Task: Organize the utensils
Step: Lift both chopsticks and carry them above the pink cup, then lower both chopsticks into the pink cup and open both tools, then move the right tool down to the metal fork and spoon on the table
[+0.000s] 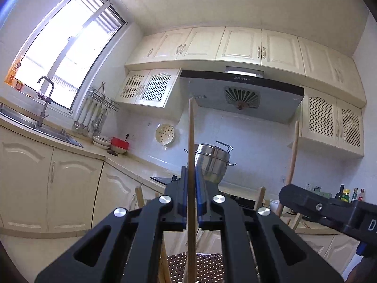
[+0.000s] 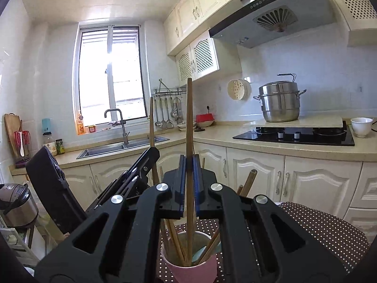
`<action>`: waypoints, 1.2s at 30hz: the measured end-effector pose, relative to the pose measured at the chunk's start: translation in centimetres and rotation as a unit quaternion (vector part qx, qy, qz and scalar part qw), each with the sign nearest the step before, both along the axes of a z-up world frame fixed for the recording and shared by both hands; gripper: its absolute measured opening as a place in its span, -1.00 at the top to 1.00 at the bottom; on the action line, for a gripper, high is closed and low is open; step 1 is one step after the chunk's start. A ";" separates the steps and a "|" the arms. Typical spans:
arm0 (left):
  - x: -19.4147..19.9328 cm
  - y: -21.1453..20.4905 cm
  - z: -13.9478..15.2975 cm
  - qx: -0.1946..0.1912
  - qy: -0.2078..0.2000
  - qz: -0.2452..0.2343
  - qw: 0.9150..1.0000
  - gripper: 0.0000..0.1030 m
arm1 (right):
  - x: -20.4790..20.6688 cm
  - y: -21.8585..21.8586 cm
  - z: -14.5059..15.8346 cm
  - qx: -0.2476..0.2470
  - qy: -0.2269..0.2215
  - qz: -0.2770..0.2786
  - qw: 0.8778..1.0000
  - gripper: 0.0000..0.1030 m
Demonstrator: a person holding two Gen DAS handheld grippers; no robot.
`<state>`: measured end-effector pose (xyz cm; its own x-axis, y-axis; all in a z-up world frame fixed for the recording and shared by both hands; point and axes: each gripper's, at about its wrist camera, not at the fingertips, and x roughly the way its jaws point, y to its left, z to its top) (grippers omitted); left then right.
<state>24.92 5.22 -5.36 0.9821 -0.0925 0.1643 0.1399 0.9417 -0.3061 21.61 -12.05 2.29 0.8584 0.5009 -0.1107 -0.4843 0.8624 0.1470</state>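
My left gripper (image 1: 191, 172) is shut on a wooden chopstick (image 1: 191, 146) that stands upright between its pads. My right gripper (image 2: 189, 162) is shut on another upright wooden chopstick (image 2: 189, 122), whose lower end reaches into a pink cup (image 2: 192, 266). The cup holds several more chopsticks (image 2: 175, 238) and stands on a brown dotted cloth (image 2: 318, 224). The left gripper also shows in the right wrist view (image 2: 150, 158), up and left of the cup, holding its chopstick (image 2: 152, 120). The right gripper shows at the right edge of the left wrist view (image 1: 297, 195), with its chopstick (image 1: 293, 151).
A kitchen counter (image 2: 223, 134) runs behind, with a sink (image 2: 122, 147), a black hob (image 2: 294, 136), a steel pot (image 2: 279, 101) and a white cup (image 2: 361, 126). A rice cooker (image 2: 16, 205) stands at the lower left. A range hood (image 2: 275, 16) hangs above.
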 end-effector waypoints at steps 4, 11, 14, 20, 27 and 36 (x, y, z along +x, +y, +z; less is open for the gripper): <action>0.3 -0.2 -0.6 0.007 0.008 -0.003 1.000 0.88 | 0.2 0.1 -0.4 -0.003 0.008 0.002 1.000 0.88; 0.1 0.3 -1.5 0.003 0.039 -0.022 0.999 0.85 | 0.1 0.1 -1.1 -0.005 0.021 0.000 1.000 0.88; -0.4 0.6 -1.6 0.001 0.051 -0.027 0.998 0.33 | -0.1 0.0 -1.2 -0.005 0.024 0.000 1.000 0.88; -1.7 1.2 -1.2 0.007 0.075 -0.018 0.997 0.15 | -0.5 0.0 -1.4 -0.005 0.030 -0.002 1.000 0.87; -2.8 2.0 -0.8 0.016 0.109 -0.009 0.994 0.02 | -0.7 0.3 -1.5 -0.010 0.040 -0.001 0.999 0.87; -3.9 2.4 -0.5 0.045 0.150 0.021 0.987 -0.10 | -0.8 0.8 -2.1 -0.014 0.057 -0.002 0.998 0.87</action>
